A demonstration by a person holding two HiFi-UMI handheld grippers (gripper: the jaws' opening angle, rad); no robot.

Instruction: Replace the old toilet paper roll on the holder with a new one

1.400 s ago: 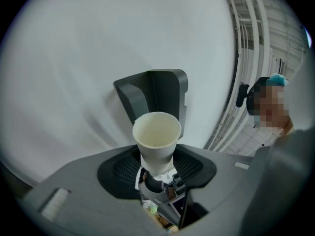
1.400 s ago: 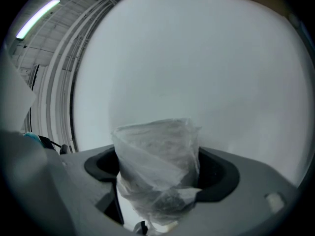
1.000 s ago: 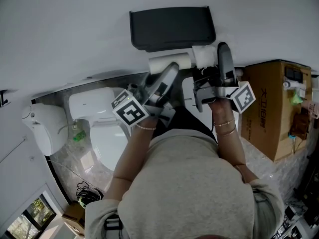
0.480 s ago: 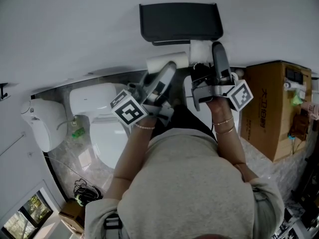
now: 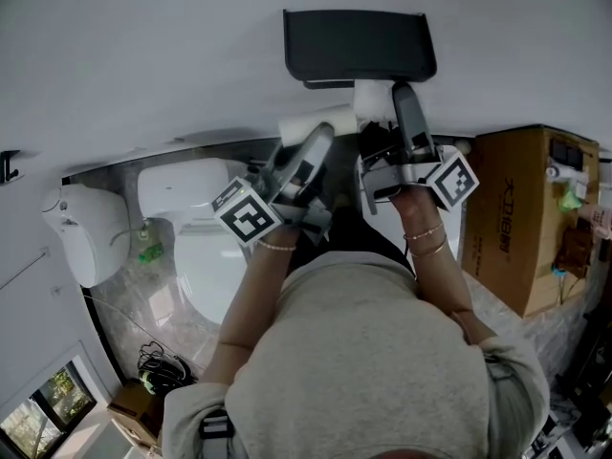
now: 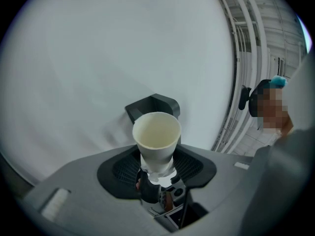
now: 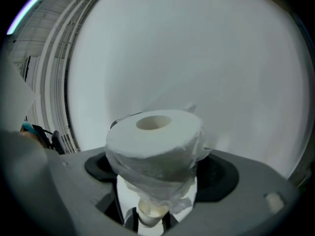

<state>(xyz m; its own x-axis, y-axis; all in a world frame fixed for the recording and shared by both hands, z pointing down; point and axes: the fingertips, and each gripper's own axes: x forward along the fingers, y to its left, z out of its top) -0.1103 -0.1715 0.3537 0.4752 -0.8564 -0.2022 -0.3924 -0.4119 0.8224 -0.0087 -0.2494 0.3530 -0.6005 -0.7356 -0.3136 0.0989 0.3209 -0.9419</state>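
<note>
**Head view and both gripper views.** My left gripper has its jaws closed partway on the lower end of an empty tube. The tube's open end faces the camera, and the black holder on the white wall shows just behind it. My right gripper has its jaws closed on the lower end of a full toilet paper roll in thin clear wrap. In the head view, both are raised before the wall. The tube is at left, below the holder, and the roll is at right, just under the holder's lower edge. A toilet stands below at left and a cardboard box at right.
</note>
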